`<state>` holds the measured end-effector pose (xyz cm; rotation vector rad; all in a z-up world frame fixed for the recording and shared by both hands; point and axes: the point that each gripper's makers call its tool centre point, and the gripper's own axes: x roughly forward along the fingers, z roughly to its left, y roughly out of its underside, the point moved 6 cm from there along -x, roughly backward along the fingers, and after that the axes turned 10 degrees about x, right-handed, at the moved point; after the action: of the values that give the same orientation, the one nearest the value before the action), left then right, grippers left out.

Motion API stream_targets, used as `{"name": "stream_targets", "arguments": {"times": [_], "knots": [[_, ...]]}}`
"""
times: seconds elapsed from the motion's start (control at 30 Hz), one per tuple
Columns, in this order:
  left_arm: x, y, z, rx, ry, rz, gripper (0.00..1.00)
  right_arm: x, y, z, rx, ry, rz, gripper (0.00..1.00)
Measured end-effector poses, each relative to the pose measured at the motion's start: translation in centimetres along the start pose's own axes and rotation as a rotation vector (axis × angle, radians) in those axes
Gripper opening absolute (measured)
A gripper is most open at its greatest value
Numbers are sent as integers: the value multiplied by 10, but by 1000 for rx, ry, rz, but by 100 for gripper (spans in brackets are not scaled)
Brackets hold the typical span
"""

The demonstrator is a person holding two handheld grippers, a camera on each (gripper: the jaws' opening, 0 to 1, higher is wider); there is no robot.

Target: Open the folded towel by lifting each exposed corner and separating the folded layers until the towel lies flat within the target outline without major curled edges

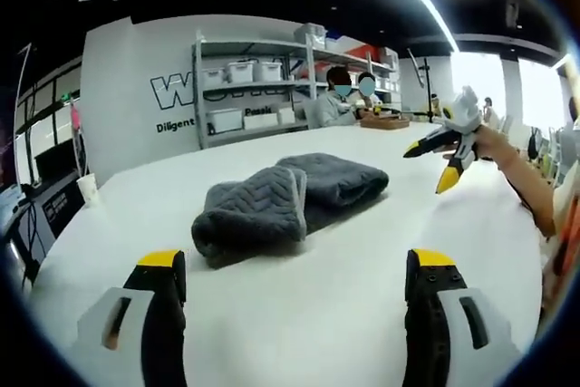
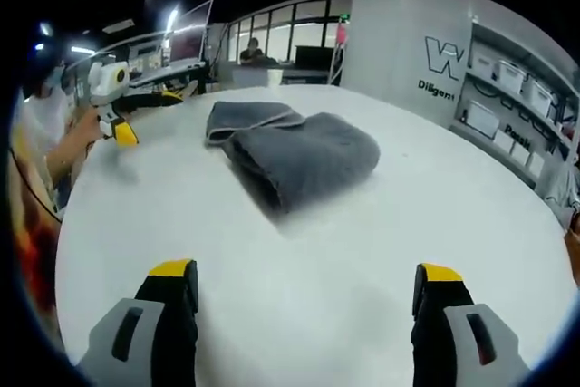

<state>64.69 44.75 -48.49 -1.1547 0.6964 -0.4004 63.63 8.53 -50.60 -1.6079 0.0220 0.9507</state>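
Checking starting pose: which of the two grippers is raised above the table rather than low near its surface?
The right gripper, seen in the left gripper view held in a hand above the white table, right of the folded grey towel. The left gripper sits low, jaws spread.

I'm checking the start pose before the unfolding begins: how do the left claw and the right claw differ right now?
Both views show the pair from opposite sides of the folded grey towel.
1. The left claw looks at the towel's quilted fold ends; the right claw looks at its smooth folded side.
2. Each appears raised off the white table in the other's view.
Shared: both are open, yellow-tipped, holding nothing.
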Motion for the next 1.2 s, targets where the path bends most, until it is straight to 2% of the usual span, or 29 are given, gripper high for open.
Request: {"name": "stream_targets", "arguments": {"times": [0.33,0.47,0.57,0.67,0.8,0.93,1.07,1.2], "knots": [[0,-4,3,-12,-4,-18,100,1,0,1,-9,1,6,99],[9,-8,2,-1,14,-19,100,1,0,0,-6,4,7,99],[18,-16,-1,-1,41,-64,100,1,0,0,-3,5,6,99],[27,-18,0,-17,53,-73,100,0,0,-1,0,7,3,99],[41,-10,1,7,65,-5,99,0,1,-3,4,14,9,99],[52,-5,-3,-56,101,2,94,0,2,-3,-1,14,20,99],[61,-1,-4,-78,108,17,90,-1,2,-3,-5,18,21,99],[68,4,-8,-110,141,43,86,-2,2,-4,1,23,19,99]]}}
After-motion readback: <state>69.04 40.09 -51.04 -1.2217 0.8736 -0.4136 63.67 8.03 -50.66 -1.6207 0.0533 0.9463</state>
